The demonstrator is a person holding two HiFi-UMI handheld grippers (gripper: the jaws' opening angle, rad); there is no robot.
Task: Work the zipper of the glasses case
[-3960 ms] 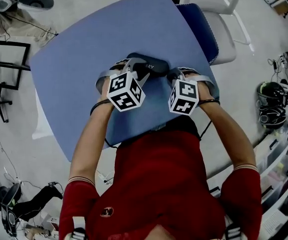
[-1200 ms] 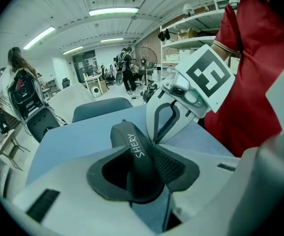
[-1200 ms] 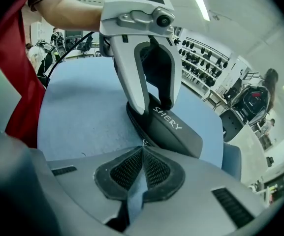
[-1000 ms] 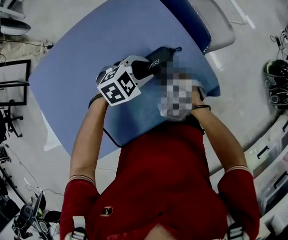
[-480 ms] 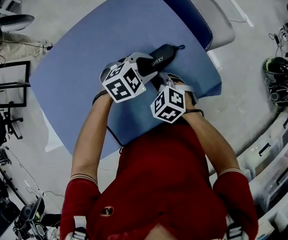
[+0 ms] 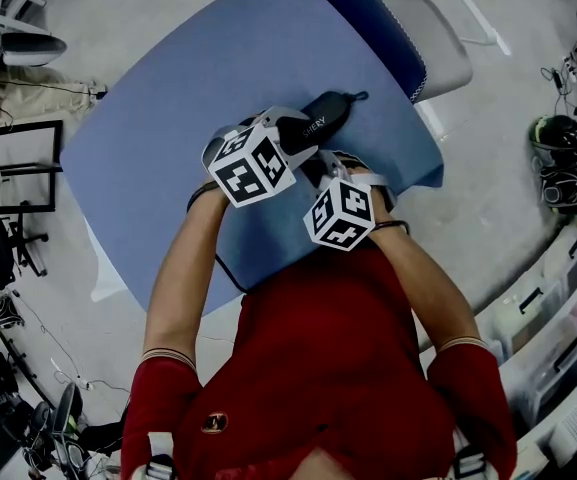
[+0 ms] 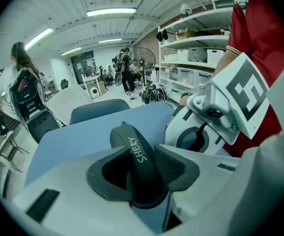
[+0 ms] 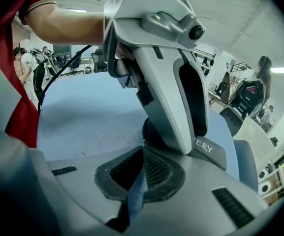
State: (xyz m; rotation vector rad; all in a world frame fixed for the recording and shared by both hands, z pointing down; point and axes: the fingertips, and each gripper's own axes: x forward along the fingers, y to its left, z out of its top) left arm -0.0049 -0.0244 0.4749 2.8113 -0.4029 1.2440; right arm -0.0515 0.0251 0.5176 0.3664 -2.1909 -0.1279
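Observation:
A black glasses case [image 6: 322, 117] with white lettering lies slantwise on the blue table [image 6: 168, 98], its far end pointing up and right. My left gripper [image 6: 291, 135] is shut on the case's near half; in the left gripper view the case [image 7: 132, 149] sits clamped between both pads. My right gripper [image 6: 315, 171] is just right of it, jaws shut, tips against the case's rounded near end [image 8: 149, 129]. A small glint shows at the right gripper's tips [image 8: 142, 150]; whether the zipper pull is pinched there I cannot tell. The left gripper's body [image 8: 173, 77] hides most of the case.
A chair with a blue cushion [image 6: 393, 38] stands past the table's far right corner. A thin black cable [image 6: 223, 273] runs along the table's near edge. Helmets [image 6: 558, 168] lie on the floor at right. People stand far off in the room [image 7: 21, 82].
Over the last second the right gripper has shifted slightly down and left toward the case's near end. The left gripper has kept its hold; earlier the case lay more crosswise between both grippers.

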